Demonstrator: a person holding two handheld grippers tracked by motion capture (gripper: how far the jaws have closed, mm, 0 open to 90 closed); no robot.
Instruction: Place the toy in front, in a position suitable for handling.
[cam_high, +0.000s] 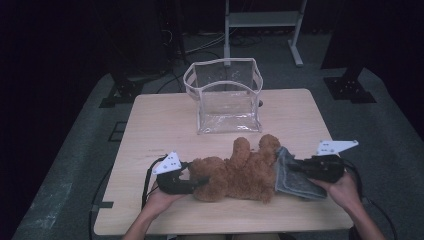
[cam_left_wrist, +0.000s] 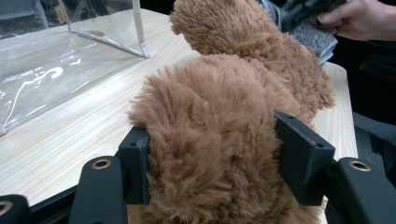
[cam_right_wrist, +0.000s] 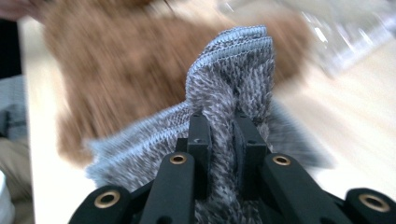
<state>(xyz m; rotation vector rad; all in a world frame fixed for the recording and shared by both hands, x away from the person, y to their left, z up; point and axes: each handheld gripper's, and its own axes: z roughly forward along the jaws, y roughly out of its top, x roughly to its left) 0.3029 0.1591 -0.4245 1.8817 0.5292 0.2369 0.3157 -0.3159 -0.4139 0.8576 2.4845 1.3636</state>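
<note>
Left gripper view: shaggy brown plush bear (cam_left_wrist: 219, 126), grey knit garment (cam_left_wrist: 313, 37).

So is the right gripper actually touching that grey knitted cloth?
Touching. The right gripper view shows the right gripper with both jaws pinched on a fold of the grey knitted cloth.

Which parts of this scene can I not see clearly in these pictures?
- Teddy bear: its face is hidden in the high view.
- Bear and bag: blurred in the right gripper view.
- Grey cloth: its lower part is hidden behind the right gripper.
- Clear bag: cut off by the left gripper view's edge.
</note>
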